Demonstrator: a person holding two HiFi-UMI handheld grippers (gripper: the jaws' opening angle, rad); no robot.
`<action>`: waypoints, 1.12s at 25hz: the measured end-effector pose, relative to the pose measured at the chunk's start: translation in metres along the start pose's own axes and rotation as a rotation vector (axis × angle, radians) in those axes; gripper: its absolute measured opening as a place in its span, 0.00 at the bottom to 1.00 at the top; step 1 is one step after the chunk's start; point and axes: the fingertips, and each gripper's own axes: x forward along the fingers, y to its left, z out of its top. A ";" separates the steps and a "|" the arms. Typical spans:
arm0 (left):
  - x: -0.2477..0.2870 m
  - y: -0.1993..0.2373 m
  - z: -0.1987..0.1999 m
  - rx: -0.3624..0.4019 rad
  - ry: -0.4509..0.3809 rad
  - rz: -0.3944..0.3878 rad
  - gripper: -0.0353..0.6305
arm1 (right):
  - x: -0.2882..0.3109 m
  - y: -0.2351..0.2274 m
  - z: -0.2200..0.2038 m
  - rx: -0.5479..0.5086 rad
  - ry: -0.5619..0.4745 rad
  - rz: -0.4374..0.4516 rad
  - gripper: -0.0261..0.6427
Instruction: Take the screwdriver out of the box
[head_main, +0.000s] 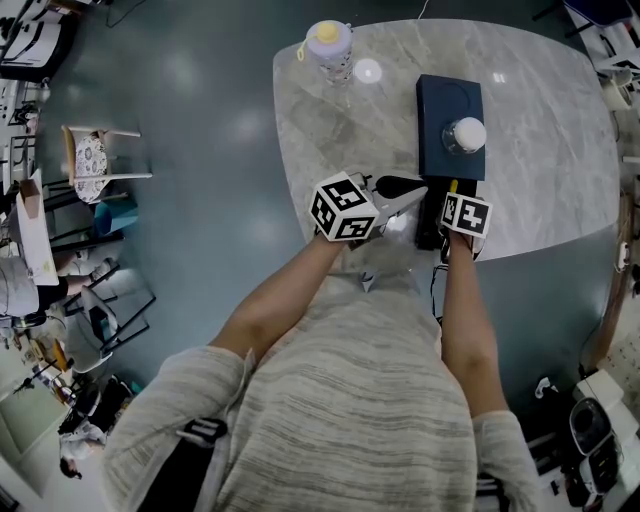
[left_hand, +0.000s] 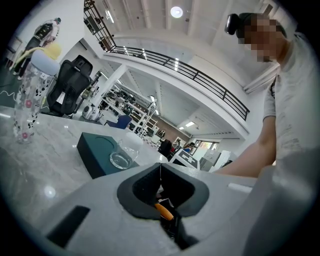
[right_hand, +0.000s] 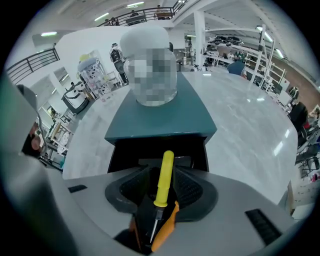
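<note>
The left gripper (head_main: 405, 188), pressed together on nothing, lies near level pointing to 3 o'clock beside the drawer (right_hand: 122, 150), so the box (head_main: 450, 105) seems unbraced, and a tug could drag it and topple the jar (head_main: 465, 134) on top. The right gripper (right_hand: 163, 189) tilts steeply down, spread around the yellow screwdriver (right_hand: 164, 175) lying in the drawer at the box's 6 o'clock; the round handle may roll out of a shallow pinch

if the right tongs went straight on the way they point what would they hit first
Probably the yellow screwdriver, lying between the open right tongs, then the dark open drawer of the teal box behind it; depth is unclear.
</note>
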 end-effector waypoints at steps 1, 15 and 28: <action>-0.001 0.000 0.000 -0.001 -0.001 0.001 0.08 | 0.002 0.001 0.000 0.000 0.009 -0.002 0.22; -0.010 0.000 0.001 -0.007 -0.007 0.007 0.08 | 0.006 0.002 -0.006 -0.021 0.043 -0.041 0.22; -0.011 -0.006 0.001 0.007 0.008 0.015 0.08 | 0.005 -0.001 -0.007 0.030 0.028 -0.024 0.14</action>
